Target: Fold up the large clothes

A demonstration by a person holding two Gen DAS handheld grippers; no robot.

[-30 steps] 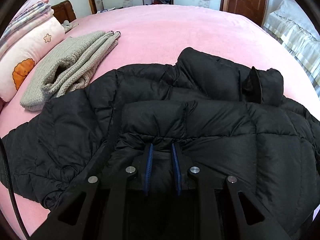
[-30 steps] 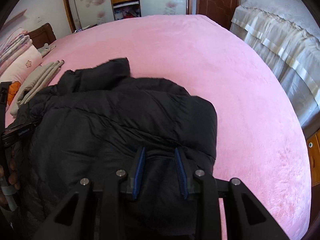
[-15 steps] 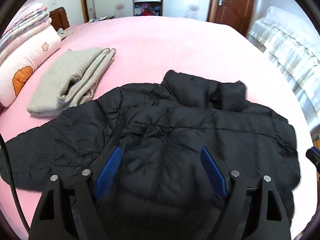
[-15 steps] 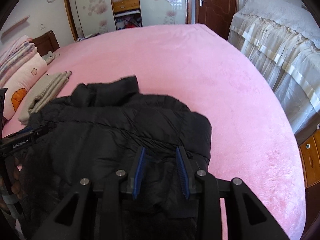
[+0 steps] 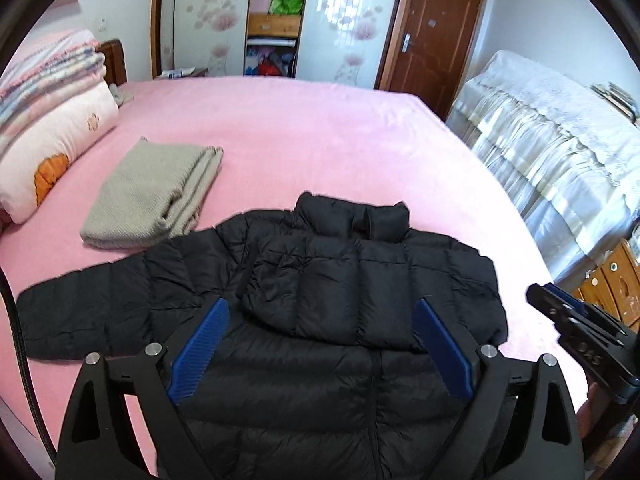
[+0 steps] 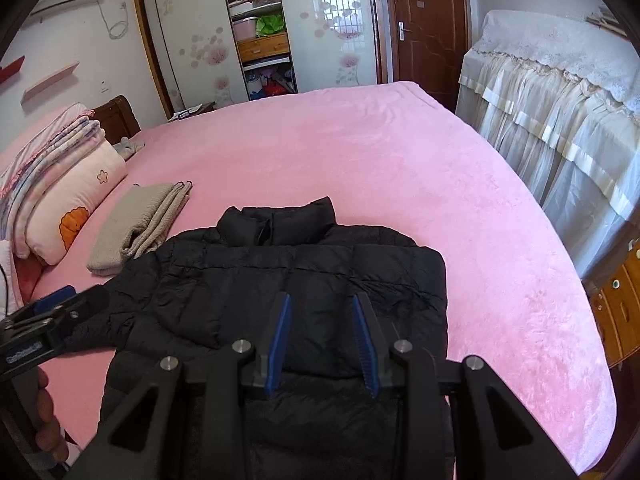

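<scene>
A black puffer jacket (image 5: 320, 300) lies on the pink bed, collar at the far end; its right sleeve is folded across the chest and its left sleeve (image 5: 88, 304) stretches out to the left. It also shows in the right wrist view (image 6: 304, 280). My left gripper (image 5: 320, 320) is wide open and empty, raised above the jacket's lower part. My right gripper (image 6: 322, 312) hovers above the jacket's lower right part, its jaws a narrow gap apart with nothing between them. The right gripper also shows at the right edge of the left wrist view (image 5: 560, 308).
A folded grey knit garment (image 5: 156, 196) lies on the bed left of the jacket. Stacked pillows and quilts (image 5: 48, 120) sit at the far left. A covered piece of furniture (image 5: 560, 140) stands right of the bed, a wardrobe (image 5: 276, 20) and a door (image 5: 432, 28) behind.
Both grippers let go of the jacket and rose back from it. The left gripper opened wide; the right one opened slightly. The folded sleeve now rests on the chest.
</scene>
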